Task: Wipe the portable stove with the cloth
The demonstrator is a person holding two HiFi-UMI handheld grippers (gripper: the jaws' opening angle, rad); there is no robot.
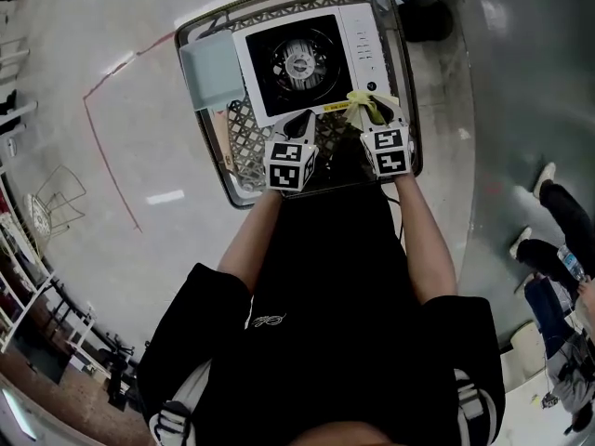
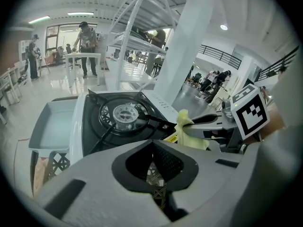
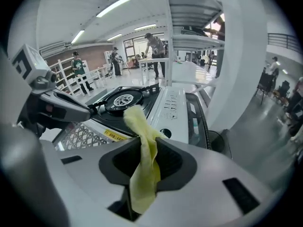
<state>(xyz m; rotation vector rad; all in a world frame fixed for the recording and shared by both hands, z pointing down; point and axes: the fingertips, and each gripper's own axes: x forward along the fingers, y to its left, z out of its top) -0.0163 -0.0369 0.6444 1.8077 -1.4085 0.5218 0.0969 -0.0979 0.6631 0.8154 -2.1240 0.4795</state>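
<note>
**Item 1: right tool** (image 3: 147, 143). My jaws are closed on the cloth (image 3: 144, 164), a thin yellow one. A twisted tuft stands out past the tips and a longer tail hangs back between the jaws.

**Item 2: left tool** (image 2: 152, 143). My jaws are drawn together with nothing between them. It sits just beside the right tool at the near edge of the stove.

**Item 3: portable stove** (image 1: 316, 63). It has a white body and a black top with the burner (image 3: 124, 99) at its centre. It sits on the lattice worktop (image 1: 244, 147) with a pale blue tray (image 1: 216, 71) beside it.

**Item 4: cloth position.** The cloth is over the stove's near edge by the black knob (image 3: 165, 133). I cannot tell whether it touches the surface yet.

**Handling notes (my judgement).**
- The tuft is small and bunched, so I would tip the right tool low to let more cloth lie flat before stroking.
- I would press lightly so the hard jaw tips do not scrape the panel.
- I would work the flat white panel and black surround in straight passes, skirting the raised pan supports where the cloth could snag and pull free.
- A light stove may slide, so my left tool could brace its near edge.
</note>
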